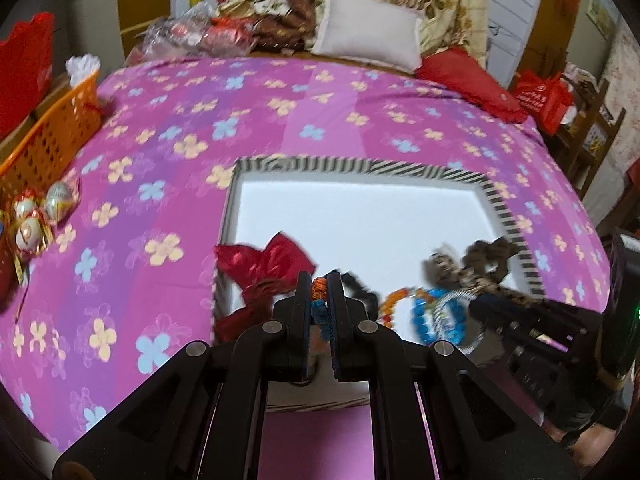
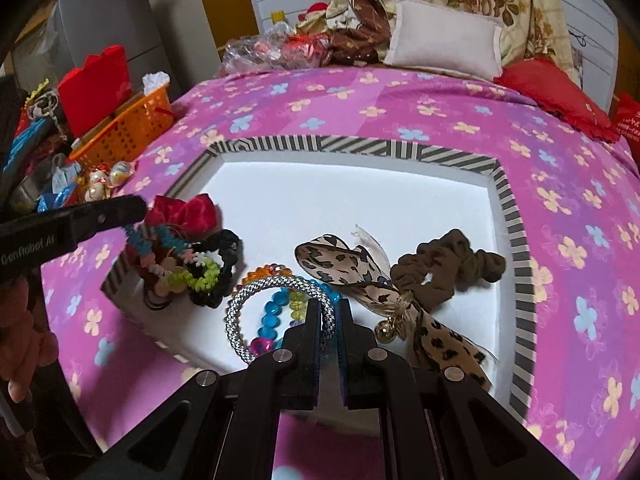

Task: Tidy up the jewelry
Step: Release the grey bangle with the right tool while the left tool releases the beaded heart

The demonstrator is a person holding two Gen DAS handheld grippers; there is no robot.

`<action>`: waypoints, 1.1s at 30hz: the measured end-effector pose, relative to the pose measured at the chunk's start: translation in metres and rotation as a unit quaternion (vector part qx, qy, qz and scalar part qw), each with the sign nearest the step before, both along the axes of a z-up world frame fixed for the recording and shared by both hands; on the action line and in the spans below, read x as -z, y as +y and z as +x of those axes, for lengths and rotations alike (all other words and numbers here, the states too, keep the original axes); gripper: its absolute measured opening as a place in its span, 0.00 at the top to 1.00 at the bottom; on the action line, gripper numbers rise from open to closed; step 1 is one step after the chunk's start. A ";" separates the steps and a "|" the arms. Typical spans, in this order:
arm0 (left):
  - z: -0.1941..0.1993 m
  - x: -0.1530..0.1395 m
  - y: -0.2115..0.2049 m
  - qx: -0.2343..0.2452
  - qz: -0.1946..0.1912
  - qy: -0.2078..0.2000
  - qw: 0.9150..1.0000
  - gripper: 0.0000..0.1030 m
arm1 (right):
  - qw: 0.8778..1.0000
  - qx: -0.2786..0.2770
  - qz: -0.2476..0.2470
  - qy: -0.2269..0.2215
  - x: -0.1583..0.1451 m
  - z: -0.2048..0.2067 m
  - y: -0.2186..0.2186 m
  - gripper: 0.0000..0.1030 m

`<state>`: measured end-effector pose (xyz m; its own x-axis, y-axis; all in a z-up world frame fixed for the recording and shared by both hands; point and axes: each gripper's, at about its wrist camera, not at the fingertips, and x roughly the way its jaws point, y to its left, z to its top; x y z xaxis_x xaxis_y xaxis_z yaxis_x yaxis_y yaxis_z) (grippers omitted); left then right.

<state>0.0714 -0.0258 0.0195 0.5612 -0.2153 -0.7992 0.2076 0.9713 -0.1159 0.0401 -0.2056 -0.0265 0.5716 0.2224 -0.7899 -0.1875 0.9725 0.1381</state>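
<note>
A white tray with a striped rim [image 1: 360,170] [image 2: 360,146] lies on the pink flowered bed. My left gripper [image 1: 320,284] is shut on a multicoloured hair band [image 1: 319,304] [image 2: 176,264] at the tray's left side, beside a red bow [image 1: 264,260] [image 2: 182,210]. My right gripper [image 2: 329,310] is shut on a silver rope bracelet [image 2: 276,284] [image 1: 452,312], which lies over blue and orange bead bracelets [image 2: 276,312]. A leopard-print bow [image 2: 344,264] and a brown scrunchie [image 2: 444,268] lie to the right. A black scrunchie [image 2: 224,248] lies near the hair band.
An orange basket [image 1: 52,136] [image 2: 128,132] stands at the bed's left edge with wrapped candies [image 1: 36,216] beside it. A white pillow [image 1: 368,36], a red cushion [image 1: 472,80] and folded bedding lie at the far end. A red bag [image 1: 544,96] stands at right.
</note>
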 end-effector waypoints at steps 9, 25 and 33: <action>0.006 0.030 0.016 -0.021 0.005 0.028 0.999 0.94 | 1.000 0.011 -0.016 0.010 0.015 0.011 0.003 0.94; -0.013 0.027 0.012 -0.029 0.011 0.010 0.999 0.52 | 0.999 0.033 -0.003 0.002 0.008 -0.005 -0.005 0.69; -0.034 0.015 0.008 -0.035 0.034 -0.022 0.999 0.45 | 0.999 0.041 0.014 -0.019 -0.008 -0.029 -0.008 0.59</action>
